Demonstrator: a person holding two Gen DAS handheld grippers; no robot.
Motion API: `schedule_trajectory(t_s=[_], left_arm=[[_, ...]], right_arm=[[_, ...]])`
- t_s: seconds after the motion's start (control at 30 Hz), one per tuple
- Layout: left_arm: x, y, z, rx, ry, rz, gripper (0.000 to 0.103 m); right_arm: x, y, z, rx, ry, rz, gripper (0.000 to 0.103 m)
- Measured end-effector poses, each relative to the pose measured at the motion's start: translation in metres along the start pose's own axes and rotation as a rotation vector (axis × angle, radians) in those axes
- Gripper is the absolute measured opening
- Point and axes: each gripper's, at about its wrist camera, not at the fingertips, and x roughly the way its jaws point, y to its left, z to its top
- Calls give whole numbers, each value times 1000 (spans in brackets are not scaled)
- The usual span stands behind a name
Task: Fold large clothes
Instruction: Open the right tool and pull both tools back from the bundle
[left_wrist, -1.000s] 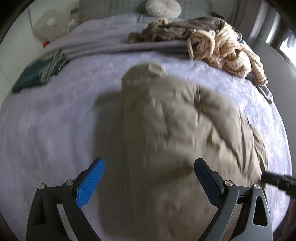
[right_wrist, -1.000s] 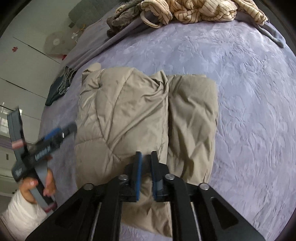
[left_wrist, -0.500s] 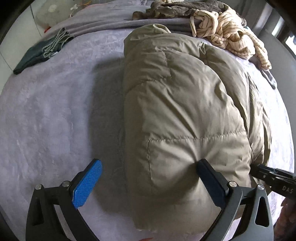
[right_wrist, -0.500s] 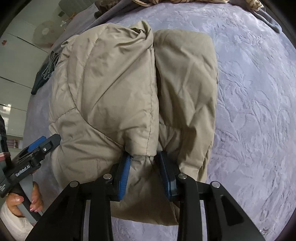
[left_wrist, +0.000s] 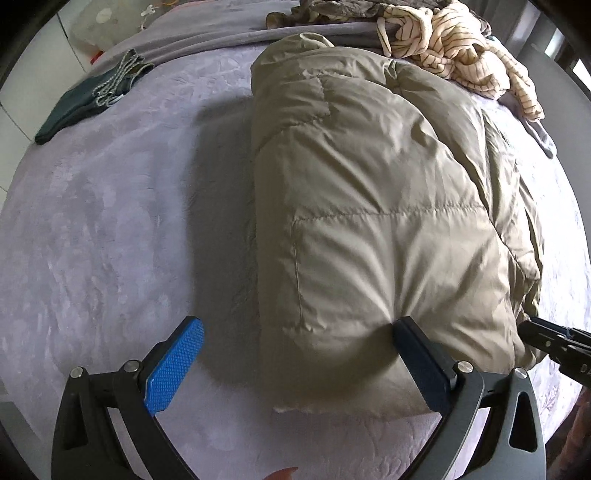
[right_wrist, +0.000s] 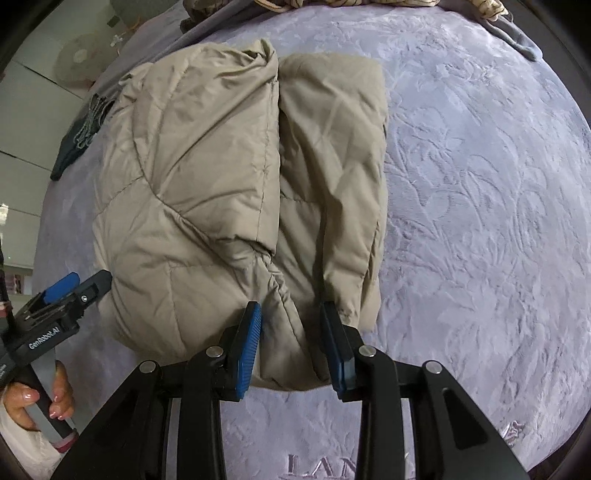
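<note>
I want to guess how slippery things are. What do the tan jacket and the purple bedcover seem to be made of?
The tan jacket looks like thin woven synthetic shell over puffy fill: slight sheen, stitched quilt lines, fine crinkles. Probably slick. The purple bedcover looks like matte plush fleece or velvet with an embossed leafy pattern, likely grippier.

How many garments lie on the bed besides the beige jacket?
3: dark green garment far left, striped cream garment far right, brown garment beside it; more may be hidden underneath.
</note>
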Motion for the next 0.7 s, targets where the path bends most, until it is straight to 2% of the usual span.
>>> schedule_trajectory(t_s=[0.27, 0.4, 0.57, 0.7], left_arm=[[-19, 0, -13, -4, 7, 43, 103], [-32, 5, -20, -8, -15, 72, 103], [-48, 11, -29, -23, -21, 83, 103], [-60, 18, -37, -34, -23, 55, 103]], right_arm=[[-21, -2, -17, 39, -14, 20, 39], [-31, -6, -27, 43, -21, 17, 39], [-40, 3, -31, 42, -30, -3, 48], [-48, 10, -40, 39, -28, -9, 54]])
